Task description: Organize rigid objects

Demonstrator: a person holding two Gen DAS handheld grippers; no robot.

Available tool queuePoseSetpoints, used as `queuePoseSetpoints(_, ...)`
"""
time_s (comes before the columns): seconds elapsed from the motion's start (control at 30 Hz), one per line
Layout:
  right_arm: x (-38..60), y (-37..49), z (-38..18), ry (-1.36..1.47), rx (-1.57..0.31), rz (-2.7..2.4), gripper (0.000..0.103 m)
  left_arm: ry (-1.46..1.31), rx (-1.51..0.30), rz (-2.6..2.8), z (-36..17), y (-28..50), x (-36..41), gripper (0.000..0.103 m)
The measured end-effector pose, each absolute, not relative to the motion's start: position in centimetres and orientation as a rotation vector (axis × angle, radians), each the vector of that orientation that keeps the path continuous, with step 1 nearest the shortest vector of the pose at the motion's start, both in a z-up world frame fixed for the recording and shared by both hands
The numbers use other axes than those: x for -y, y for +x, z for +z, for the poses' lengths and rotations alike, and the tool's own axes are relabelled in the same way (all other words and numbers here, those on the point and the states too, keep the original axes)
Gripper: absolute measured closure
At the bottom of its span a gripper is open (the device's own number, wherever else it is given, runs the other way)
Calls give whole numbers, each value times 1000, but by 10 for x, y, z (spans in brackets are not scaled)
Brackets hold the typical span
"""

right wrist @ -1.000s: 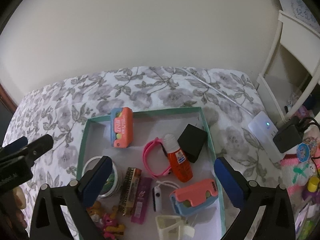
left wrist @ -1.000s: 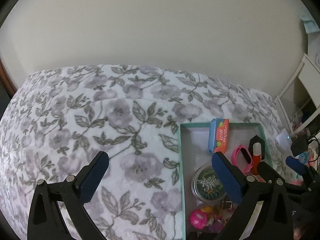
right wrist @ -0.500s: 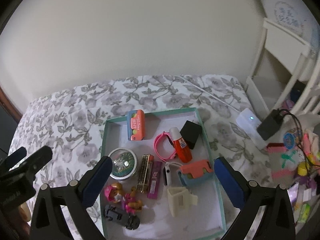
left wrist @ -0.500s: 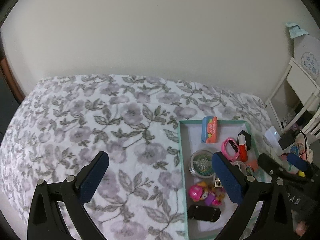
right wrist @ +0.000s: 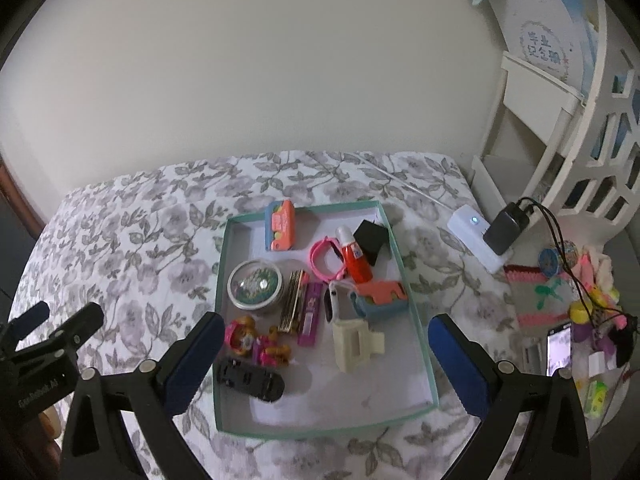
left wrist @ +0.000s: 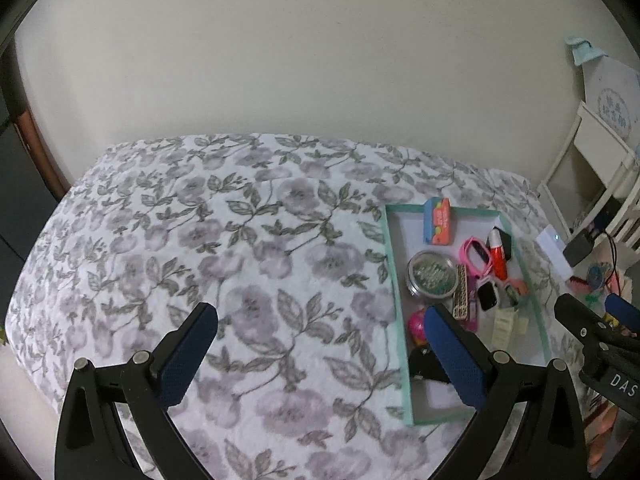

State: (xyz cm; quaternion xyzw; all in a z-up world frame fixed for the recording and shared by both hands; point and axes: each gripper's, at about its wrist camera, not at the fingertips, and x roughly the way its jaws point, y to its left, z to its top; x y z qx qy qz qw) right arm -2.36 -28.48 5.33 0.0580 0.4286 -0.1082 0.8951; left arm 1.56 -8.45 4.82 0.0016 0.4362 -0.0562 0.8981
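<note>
Since the earlier frames both of my claws have drawn back from the tray [right wrist: 416, 312], so its whole outline now fits in the right wrist view, where before only its far part showed. My right gripper [right wrist: 326, 354] is released, fingers spread wide and empty, hovering over the near half of the tray. My left gripper [left wrist: 320, 344] is likewise released and empty, above the floral bedspread [left wrist: 208, 240] at lower centre of the left wrist view; its right finger overlaps the tray's left side in that frame. In the right wrist view the tray sits centre frame, long axis running from the lower edge toward the wall [right wrist: 260, 60]. Inside it, the black toy car [right wrist: 250, 380] lies at lower left, long axis across the tray. The cream hair clip [right wrist: 354, 344] lies just right of centre. The pink box [right wrist: 310, 314] and the gold strip [right wrist: 294, 306] lie side by side, long axes up the tray. The round tin [right wrist: 256, 286] sits to their left. The red glue bottle [right wrist: 354, 260] points its white cap toward the wall, touching the pink watch band [right wrist: 326, 260].
</note>
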Motion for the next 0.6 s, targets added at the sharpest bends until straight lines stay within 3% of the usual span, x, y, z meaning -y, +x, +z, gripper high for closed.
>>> queuePoseSetpoints(0.6, 255, -84, 22, 101, -933, -195, 0, 64, -933, -136, 32, -39, 76, 0)
